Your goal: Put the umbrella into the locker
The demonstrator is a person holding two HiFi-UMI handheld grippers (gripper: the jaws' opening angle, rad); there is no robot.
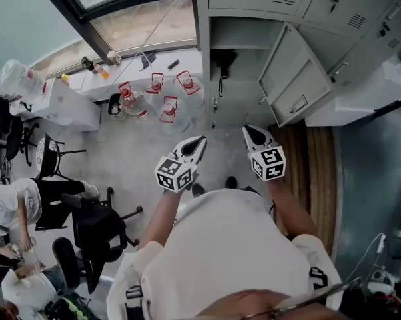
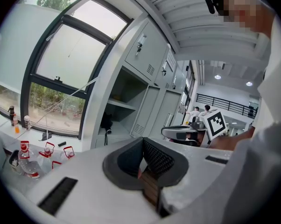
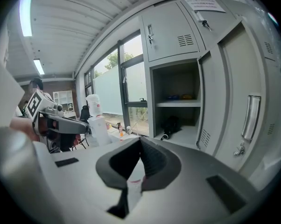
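Where the locker (image 3: pixel 152 97) stands open, I see the black umbrella (image 3: pixel 171 125) inside, well beyond my closed, empty left tool (image 1: pixel 198 142) and right tool (image 1: pixel 249 131).

One left gripper (image 1: pixel 198 141) and one right gripper (image 1: pixel 249 131), two in all. One umbrella (image 1: pixel 223 61) in one open locker (image 1: pixel 244 91). Four red-handled jugs (image 1: pixel 156 83), upper left.

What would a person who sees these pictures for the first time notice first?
The open locker straight ahead, its door swung to the right, with a black umbrella lying under its shelf. Nearer, the left claw and right claw point towards it, both shut and empty. Left of the locker stand red-handled jugs by the window.
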